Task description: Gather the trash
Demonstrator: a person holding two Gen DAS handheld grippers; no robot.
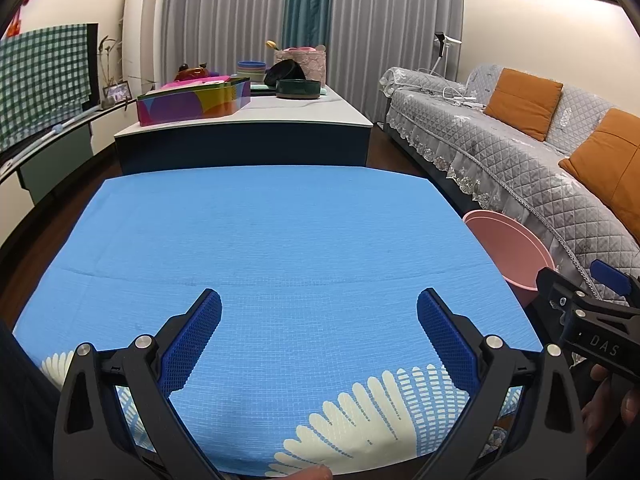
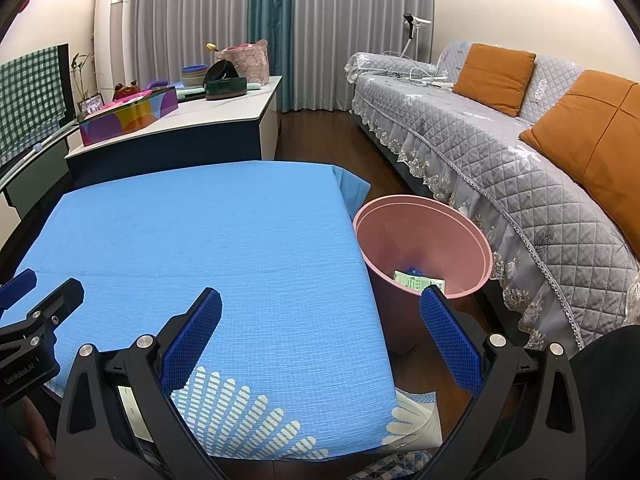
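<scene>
A pink bin (image 2: 424, 240) stands on the floor at the table's right side, with a green-and-white wrapper (image 2: 416, 280) and a blue scrap lying in its bottom. In the left wrist view only the bin's (image 1: 508, 248) rim and inner wall show past the table edge. My left gripper (image 1: 319, 308) hovers open over the blue tablecloth (image 1: 280, 240), nothing between its fingers. My right gripper (image 2: 320, 308) is open too, above the table's right edge, its right finger in front of the bin. Each gripper shows at the other view's side: the right gripper (image 1: 592, 312) and the left gripper (image 2: 36, 312).
A low white cabinet (image 1: 280, 116) beyond the table carries a colourful box (image 1: 192, 100), dark bowls and a basket. A grey quilted sofa (image 2: 500, 152) with orange cushions runs along the right, close behind the bin. A strip of dark wood floor separates table and sofa.
</scene>
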